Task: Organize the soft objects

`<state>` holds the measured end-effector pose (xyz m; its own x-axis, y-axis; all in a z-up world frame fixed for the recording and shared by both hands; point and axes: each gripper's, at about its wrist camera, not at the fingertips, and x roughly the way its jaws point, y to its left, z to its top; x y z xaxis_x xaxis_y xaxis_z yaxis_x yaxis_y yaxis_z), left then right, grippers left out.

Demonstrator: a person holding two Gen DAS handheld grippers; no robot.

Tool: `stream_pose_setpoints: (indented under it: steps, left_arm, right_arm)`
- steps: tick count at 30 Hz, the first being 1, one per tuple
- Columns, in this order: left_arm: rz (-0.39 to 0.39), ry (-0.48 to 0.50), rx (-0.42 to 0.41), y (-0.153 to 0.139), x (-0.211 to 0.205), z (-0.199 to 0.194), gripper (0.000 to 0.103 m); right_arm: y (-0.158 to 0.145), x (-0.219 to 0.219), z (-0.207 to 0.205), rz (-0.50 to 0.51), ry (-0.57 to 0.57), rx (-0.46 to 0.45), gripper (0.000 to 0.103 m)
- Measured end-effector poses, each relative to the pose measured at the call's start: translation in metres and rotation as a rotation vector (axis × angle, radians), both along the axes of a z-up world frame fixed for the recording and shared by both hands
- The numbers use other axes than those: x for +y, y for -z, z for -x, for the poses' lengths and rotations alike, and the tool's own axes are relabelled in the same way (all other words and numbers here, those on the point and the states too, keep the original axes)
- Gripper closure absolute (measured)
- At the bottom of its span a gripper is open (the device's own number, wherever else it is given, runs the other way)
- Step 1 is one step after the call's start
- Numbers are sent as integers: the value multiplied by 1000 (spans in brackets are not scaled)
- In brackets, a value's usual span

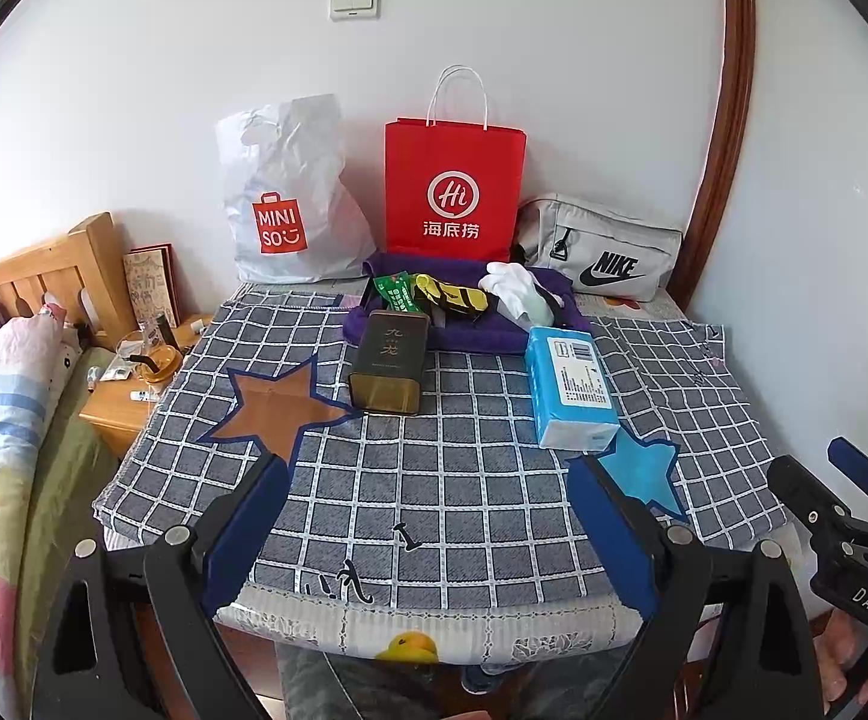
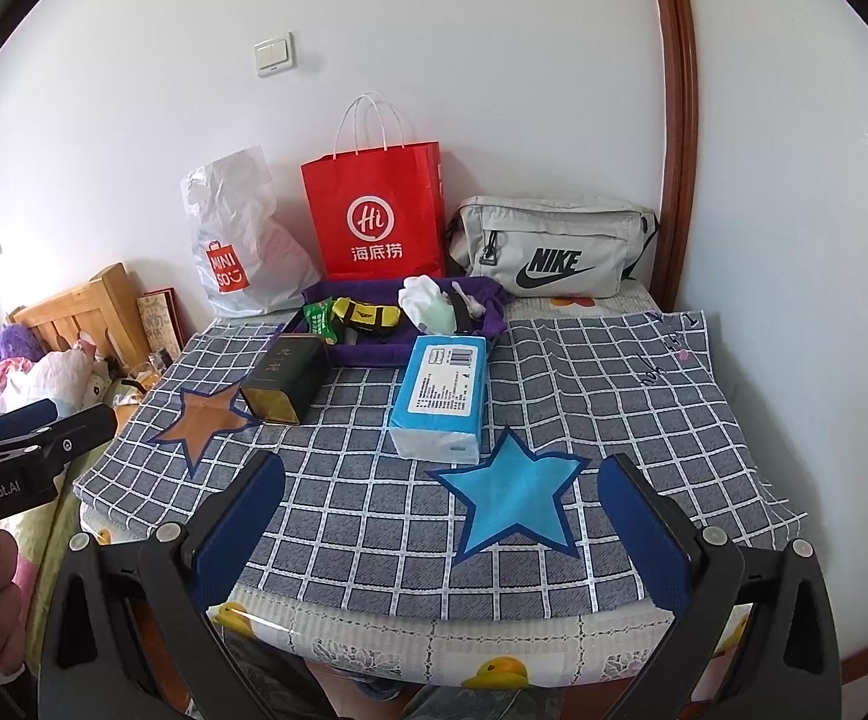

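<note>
Left gripper (image 1: 434, 525): held wide apart above the near edge of the table, nothing gripped between its blue pads (image 1: 251, 531).
Right gripper (image 2: 443, 531): likewise spread, nothing between its blue pads (image 2: 236, 531); it is seen at the right margin of the left wrist view.
Checked cloth (image 2: 584, 396): spread over the table, with an orange star (image 2: 203, 420) at the left and a blue star (image 2: 512, 498) at the near right.
Tissue pack (image 2: 443, 393): laid flat on the cloth, its near end just beside the blue star, its far end just in front of the tray.
Dark tin (image 2: 287, 375): laid on its side, at the far right tip of the orange star.
Purple tray (image 2: 374, 351): placed at the back of the cloth, in front of the bags.
Tray contents: a green packet (image 2: 321, 321), a yellow and black soft item (image 2: 368, 315) and a white cloth bundle (image 2: 428, 300) are held in it.
Back row: a white Miniso bag (image 2: 236, 240), a red paper bag (image 2: 383, 216) and a grey Nike pouch (image 2: 554, 249) are lined up against the wall.
</note>
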<state>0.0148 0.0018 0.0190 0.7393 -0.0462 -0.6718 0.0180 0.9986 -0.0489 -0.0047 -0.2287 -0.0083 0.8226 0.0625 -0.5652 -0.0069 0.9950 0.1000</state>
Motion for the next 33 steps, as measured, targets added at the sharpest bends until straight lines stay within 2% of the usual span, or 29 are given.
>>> stream_pose_setpoints:
  steps: [33]
  left_arm:
    - [5, -3, 3, 4, -1, 2, 9]
  right_arm:
    - [-1, 0, 5, -7, 4, -7, 1]
